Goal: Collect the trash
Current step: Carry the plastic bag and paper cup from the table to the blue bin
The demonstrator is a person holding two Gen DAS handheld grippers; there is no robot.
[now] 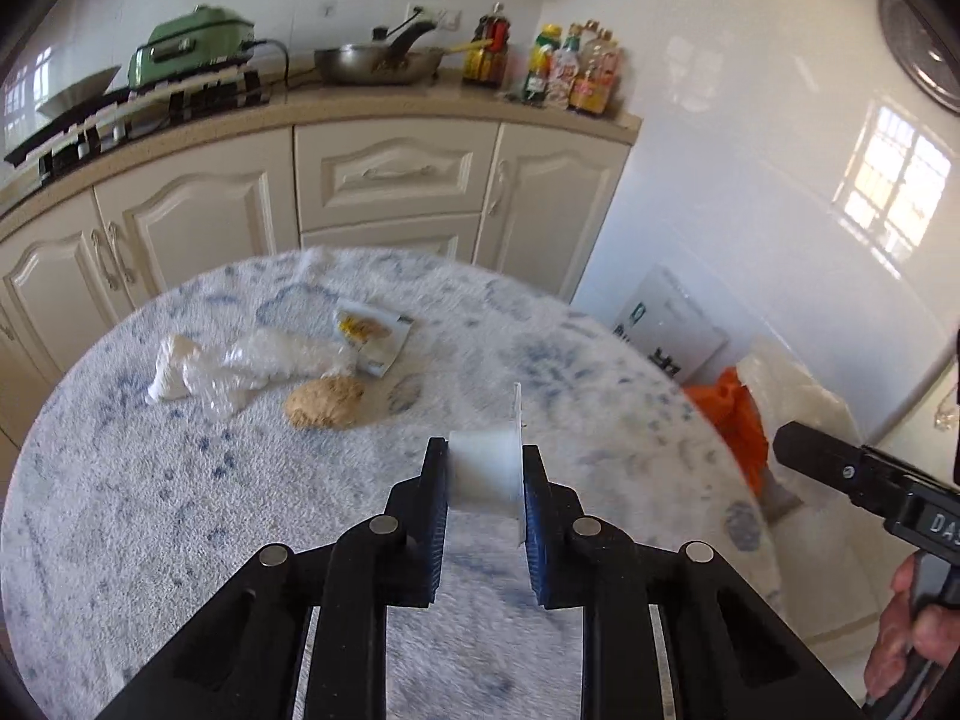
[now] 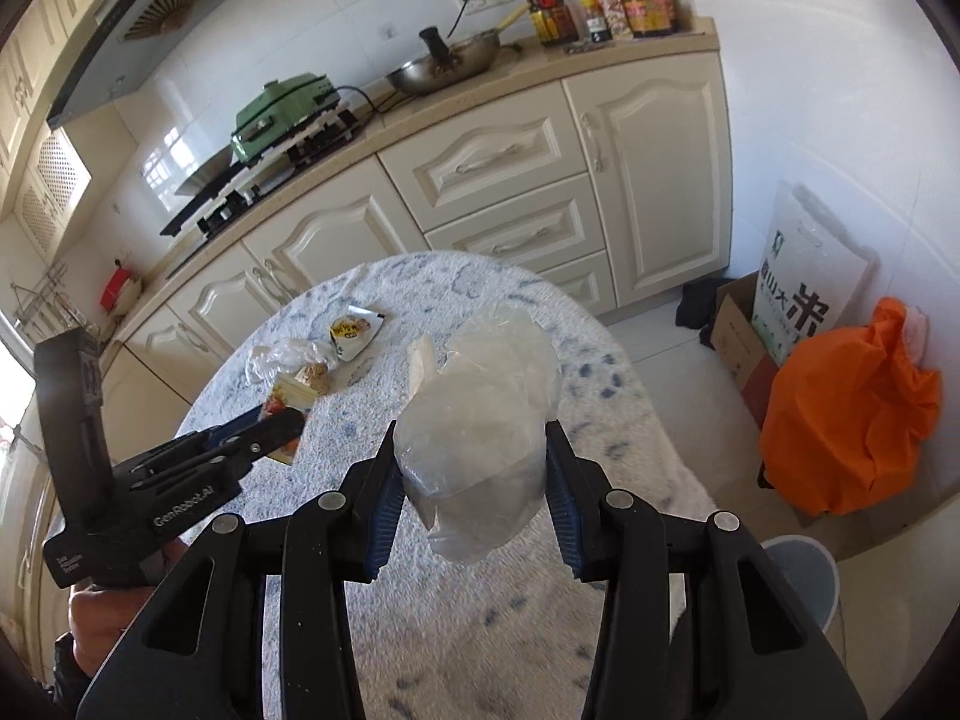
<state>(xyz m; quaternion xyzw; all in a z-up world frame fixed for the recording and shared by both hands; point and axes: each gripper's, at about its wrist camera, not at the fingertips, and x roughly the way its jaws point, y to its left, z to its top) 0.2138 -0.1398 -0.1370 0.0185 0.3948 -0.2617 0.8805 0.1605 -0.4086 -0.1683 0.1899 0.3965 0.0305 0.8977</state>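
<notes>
My left gripper (image 1: 485, 468) is shut on a flat wrapper, white from behind (image 1: 489, 468) and colourful in the right wrist view (image 2: 285, 405), held above the round table (image 1: 150, 540). My right gripper (image 2: 471, 456) is shut on a crumpled clear plastic bag (image 2: 480, 420), off the table's right side. On the table lie a clear plastic wrap with white tissue (image 1: 240, 366), a yellow snack packet (image 1: 372, 339) and a brown crumbly lump (image 1: 324, 402).
A grey-blue bin (image 2: 804, 576) stands on the floor below my right gripper. An orange bag (image 2: 852, 426), a rice sack (image 2: 804, 282) and a cardboard box (image 2: 735, 336) sit by the wall. Cream cabinets (image 1: 384, 180) stand behind the table.
</notes>
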